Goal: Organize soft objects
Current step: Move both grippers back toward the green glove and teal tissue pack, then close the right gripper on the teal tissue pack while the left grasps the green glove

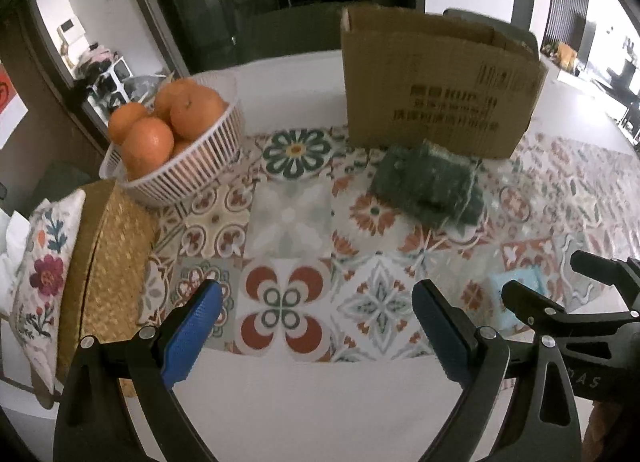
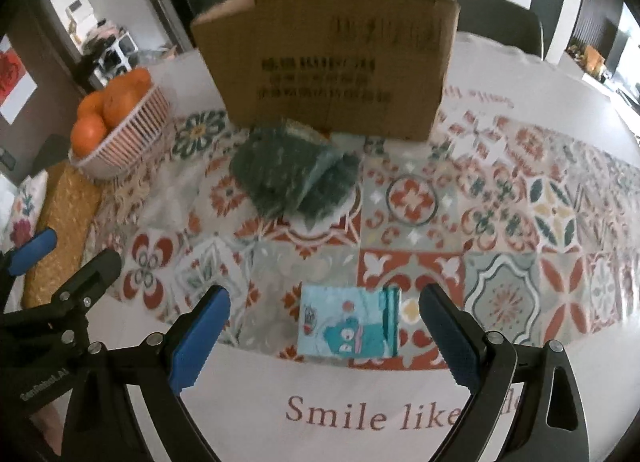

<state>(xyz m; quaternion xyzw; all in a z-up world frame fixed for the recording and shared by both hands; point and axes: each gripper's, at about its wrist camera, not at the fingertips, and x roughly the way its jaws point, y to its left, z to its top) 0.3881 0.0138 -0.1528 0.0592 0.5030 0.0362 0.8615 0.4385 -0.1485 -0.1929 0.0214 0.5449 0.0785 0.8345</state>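
We see open tablecloth ahead of both grippers. The cardboard box blocks the far side, with the green cloth bundle just before it. The orange basket and woven mat (left edge) crowd that flank.

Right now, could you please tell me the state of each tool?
Left tool: open, holding nothing, above the patterned tablecloth.
Right tool: open, holding nothing, with the blue tissue pack lying ahead between its fingers.

Green cloth bundle beside box
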